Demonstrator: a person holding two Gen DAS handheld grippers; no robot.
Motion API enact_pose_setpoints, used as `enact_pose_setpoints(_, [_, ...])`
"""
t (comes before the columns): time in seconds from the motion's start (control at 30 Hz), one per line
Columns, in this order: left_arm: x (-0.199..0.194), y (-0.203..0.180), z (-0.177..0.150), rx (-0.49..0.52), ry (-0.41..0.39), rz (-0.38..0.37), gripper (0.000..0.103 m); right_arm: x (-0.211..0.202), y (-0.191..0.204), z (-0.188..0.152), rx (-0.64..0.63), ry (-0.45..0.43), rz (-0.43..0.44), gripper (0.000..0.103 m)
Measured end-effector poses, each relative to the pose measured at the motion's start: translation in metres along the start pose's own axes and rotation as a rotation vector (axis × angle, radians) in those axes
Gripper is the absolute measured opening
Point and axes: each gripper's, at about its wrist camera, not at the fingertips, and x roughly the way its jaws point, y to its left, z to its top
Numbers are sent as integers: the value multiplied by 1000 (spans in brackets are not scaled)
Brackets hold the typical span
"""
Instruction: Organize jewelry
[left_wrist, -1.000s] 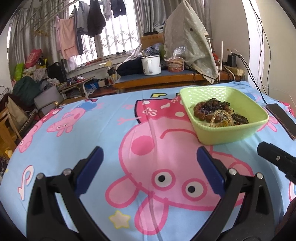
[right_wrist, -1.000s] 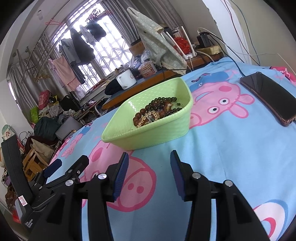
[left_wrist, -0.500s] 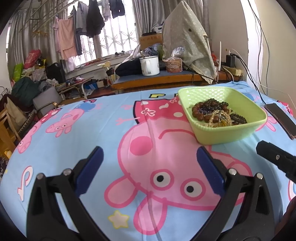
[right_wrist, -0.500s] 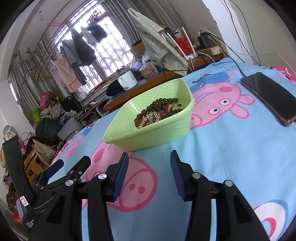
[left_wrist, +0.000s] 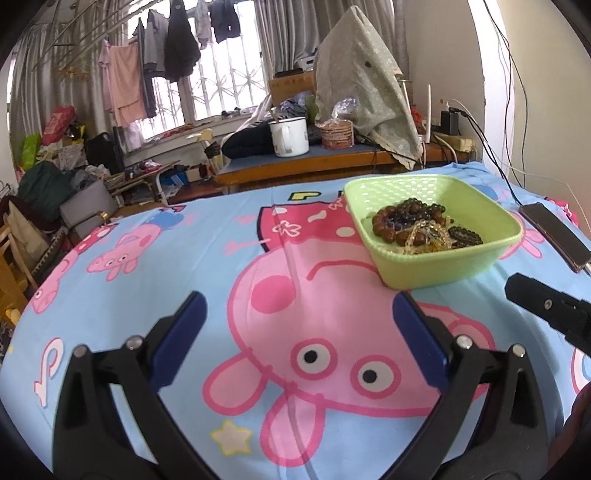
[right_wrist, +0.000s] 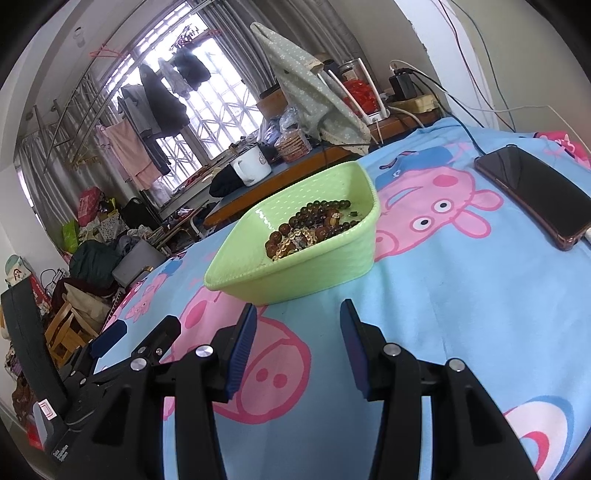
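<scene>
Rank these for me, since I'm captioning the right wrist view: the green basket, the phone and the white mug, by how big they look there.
1. green basket, clearly largest.
2. phone.
3. white mug, smallest, though it stands farther back, so its true size is unsure.

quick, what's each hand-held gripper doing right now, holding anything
Left hand-held gripper: open wide, holding nothing, above the sheet.
Right hand-held gripper: open, nothing between its pads, just short of the basket.
</scene>
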Motion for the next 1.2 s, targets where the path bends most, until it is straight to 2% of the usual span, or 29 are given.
enact_pose_setpoints(0.23, [-1,-2,0,9,-9,-5,97,-11,-14,2,63,-61,25,17])
enact_pose_setpoints(0.4, [-3,-5,-1,23,-17,-6,97,-8,-28,6,133,-38,42,17])
enact_pose_setpoints(0.67, [-2,-1,-1,1,-16,13,97,-9,-13,4,53,-50,25,17])
enact_pose_setpoints(0.9, [-2,0,-1,-3,-11,29,97,-7,-15,4,59,-47,28,17])
enact_pose_setpoints(1.2, [-7,-4,-3,19,-35,4,97,-10,-18,3,77,-58,36,17])
